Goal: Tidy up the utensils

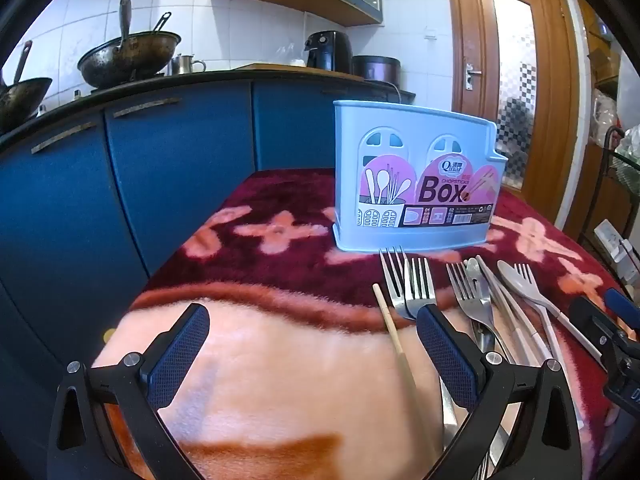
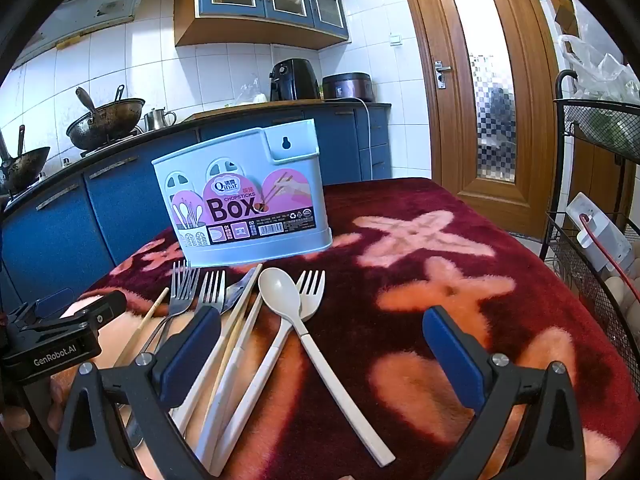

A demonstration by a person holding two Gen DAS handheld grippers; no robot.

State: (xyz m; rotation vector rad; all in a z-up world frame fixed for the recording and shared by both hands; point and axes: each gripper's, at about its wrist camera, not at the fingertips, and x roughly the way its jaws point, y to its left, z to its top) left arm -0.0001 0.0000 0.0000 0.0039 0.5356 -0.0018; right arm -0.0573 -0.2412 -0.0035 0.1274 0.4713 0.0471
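Observation:
A light blue chopsticks box (image 1: 416, 178) stands upright on the red and pink blanket (image 1: 280, 360); it also shows in the right wrist view (image 2: 244, 196). In front of it lie several utensils: metal forks (image 1: 408, 284), a wooden chopstick (image 1: 394, 336), a cream spoon (image 2: 280, 292), a cream fork (image 2: 310, 286) and pale chopsticks (image 2: 240, 344). My left gripper (image 1: 314, 350) is open and empty, just left of the forks. My right gripper (image 2: 322, 354) is open and empty, its fingers either side of the cream spoon and fork handles.
Blue kitchen cabinets (image 1: 160, 168) with woks (image 1: 128, 56) on the counter stand behind the table. A wooden door (image 2: 480, 80) is at the back right. A black wire rack (image 2: 600, 200) stands by the table's right edge.

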